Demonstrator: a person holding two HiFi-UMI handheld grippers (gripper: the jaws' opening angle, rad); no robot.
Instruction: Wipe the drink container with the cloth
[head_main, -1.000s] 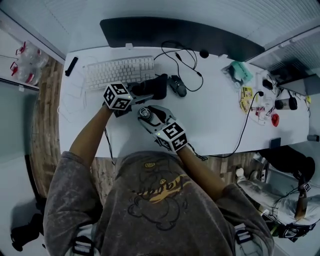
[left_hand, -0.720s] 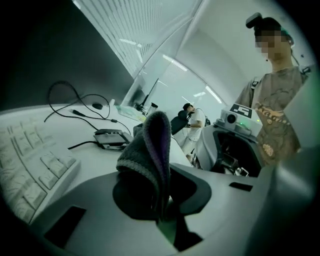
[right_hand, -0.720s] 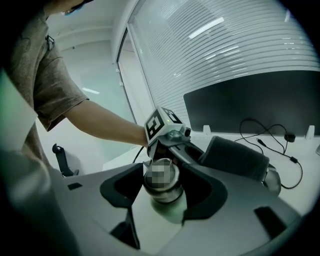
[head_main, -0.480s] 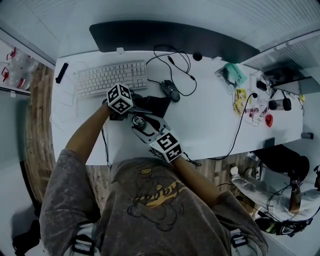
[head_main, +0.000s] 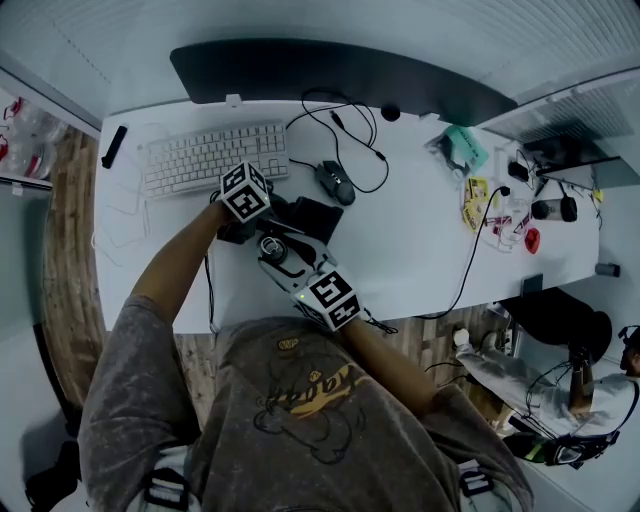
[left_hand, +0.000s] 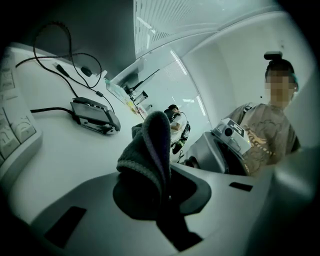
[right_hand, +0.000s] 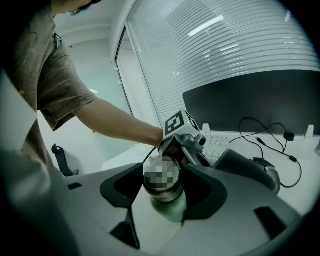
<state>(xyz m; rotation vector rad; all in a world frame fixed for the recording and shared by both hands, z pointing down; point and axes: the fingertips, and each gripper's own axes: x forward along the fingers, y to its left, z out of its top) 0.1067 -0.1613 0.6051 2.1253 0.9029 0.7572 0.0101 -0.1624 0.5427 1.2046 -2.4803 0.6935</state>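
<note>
My right gripper (head_main: 274, 252) is shut on the drink container (head_main: 272, 248), a bottle with a metal cap (right_hand: 162, 181), and holds it over the desk's front edge. In the right gripper view the bottle stands between both jaws. My left gripper (head_main: 278, 213) is shut on a dark cloth (head_main: 312, 217), which sticks up folded from between its jaws (left_hand: 150, 152). The cloth hangs just behind and to the right of the bottle's top; whether they touch is hidden. The left gripper's marker cube (right_hand: 179, 125) shows right behind the bottle.
On the white desk (head_main: 420, 240) stand a keyboard (head_main: 205, 157), a black mouse (head_main: 335, 182) with its looped cable (head_main: 350, 120), and a dark monitor (head_main: 330, 72) at the back. Small clutter (head_main: 500, 190) lies at the right end. A person's legs and bags show on the floor at lower right.
My left gripper has swung the cloth away from the keyboard, toward me and down beside the bottle's top, turning as it went. The right gripper and bottle have kept still.
</note>
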